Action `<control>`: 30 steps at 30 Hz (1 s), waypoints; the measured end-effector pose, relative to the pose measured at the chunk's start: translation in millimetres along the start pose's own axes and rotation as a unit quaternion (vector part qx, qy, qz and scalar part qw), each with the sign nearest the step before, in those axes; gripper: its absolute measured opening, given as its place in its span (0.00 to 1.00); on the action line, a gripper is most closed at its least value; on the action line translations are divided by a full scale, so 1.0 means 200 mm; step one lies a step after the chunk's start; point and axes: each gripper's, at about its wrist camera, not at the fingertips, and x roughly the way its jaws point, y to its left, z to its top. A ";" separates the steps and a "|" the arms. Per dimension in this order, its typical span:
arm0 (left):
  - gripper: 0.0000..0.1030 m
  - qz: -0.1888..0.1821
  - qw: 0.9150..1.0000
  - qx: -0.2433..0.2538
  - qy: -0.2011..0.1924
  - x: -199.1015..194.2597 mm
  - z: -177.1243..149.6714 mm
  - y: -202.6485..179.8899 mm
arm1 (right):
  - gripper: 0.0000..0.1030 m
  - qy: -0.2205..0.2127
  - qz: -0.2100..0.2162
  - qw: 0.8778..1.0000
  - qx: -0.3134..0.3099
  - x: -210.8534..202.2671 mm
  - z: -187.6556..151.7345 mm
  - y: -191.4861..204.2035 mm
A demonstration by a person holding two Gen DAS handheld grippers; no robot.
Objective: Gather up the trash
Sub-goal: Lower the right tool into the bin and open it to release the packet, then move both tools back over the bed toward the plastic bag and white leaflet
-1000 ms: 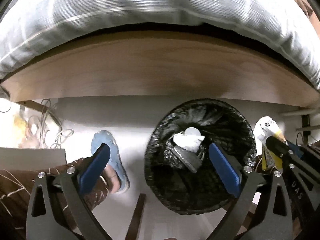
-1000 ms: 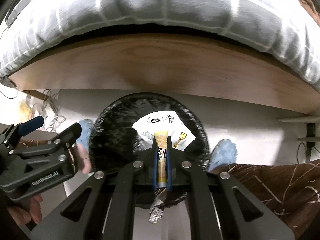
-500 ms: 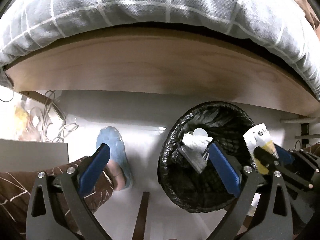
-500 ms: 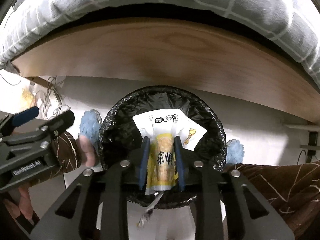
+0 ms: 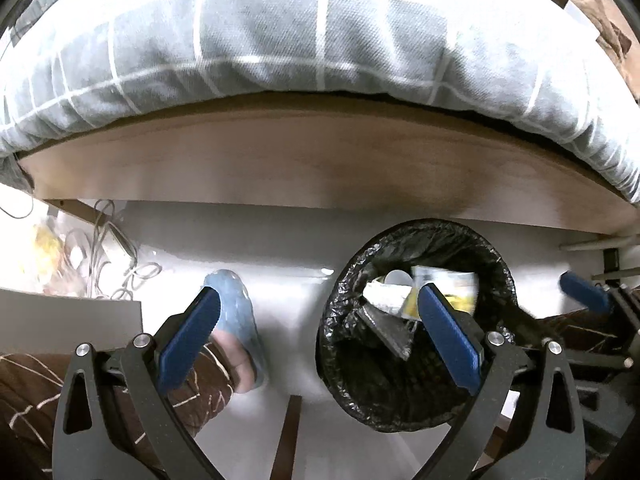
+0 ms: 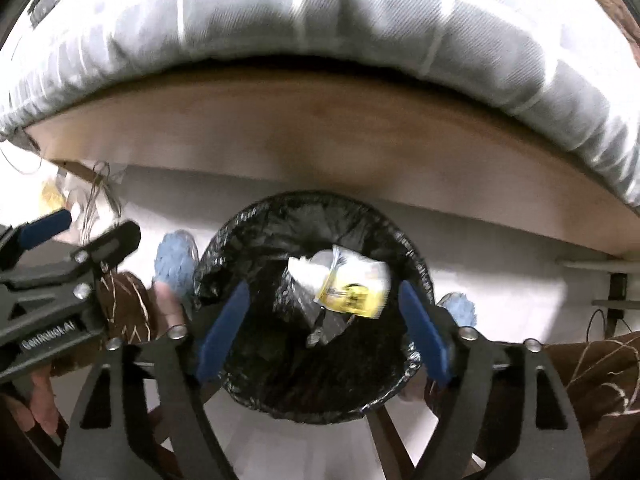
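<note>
**Wrapper let go over the bin**

Closest to me, the right gripper (image 6: 324, 332) points almost straight down over the bin (image 6: 416, 264). A second ago its blue pads were pinched on a yellow wrapper; now the jaws are opening, already wide, and nothing sits between them. The wrapper (image 6: 354, 284) has dropped clear and shows, slightly blurred, inside the mouth of the bin, so it is either still falling or only just landed. I judge this piece of trash delivered, and the right hand free to go for the next one.

The left gripper (image 5: 320, 340) hangs beside it, jaws spread wide and holding nothing, as they were a second ago. Seen from it, the bin has slid toward the right side of the view. One pad lies over the bin's near rim, the other over the person's blue slipper (image 5: 236, 308) on the pale floor.

Inside the bin, lined with a black bag, lie crumpled white paper (image 6: 310, 270), a grey foil-like scrap (image 6: 320, 320) below it, and the yellow wrapper on top of both. In the left view a small pale round thing (image 5: 396, 278) shows too; what it is I cannot tell.

Just behind the bin runs a wooden bed frame (image 5: 320, 168), and above it a grey checked quilt (image 5: 304, 36).
</note>
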 end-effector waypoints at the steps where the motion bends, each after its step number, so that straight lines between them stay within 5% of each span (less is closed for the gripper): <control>1: 0.94 -0.002 1.000 -0.005 -0.002 -0.01 0.00 0.01 | 0.77 -0.004 -0.003 1.000 -0.002 -0.01 0.00 0.00; 11: 0.94 -0.007 0.999 -0.022 -0.043 -0.19 0.01 0.05 | 0.91 -0.074 -0.021 0.997 -0.012 -0.22 0.00 -0.03; 30: 0.94 -0.007 0.991 -0.015 -0.132 -0.55 0.19 0.07 | 0.93 -0.183 -0.048 0.981 0.030 -0.67 0.03 -0.27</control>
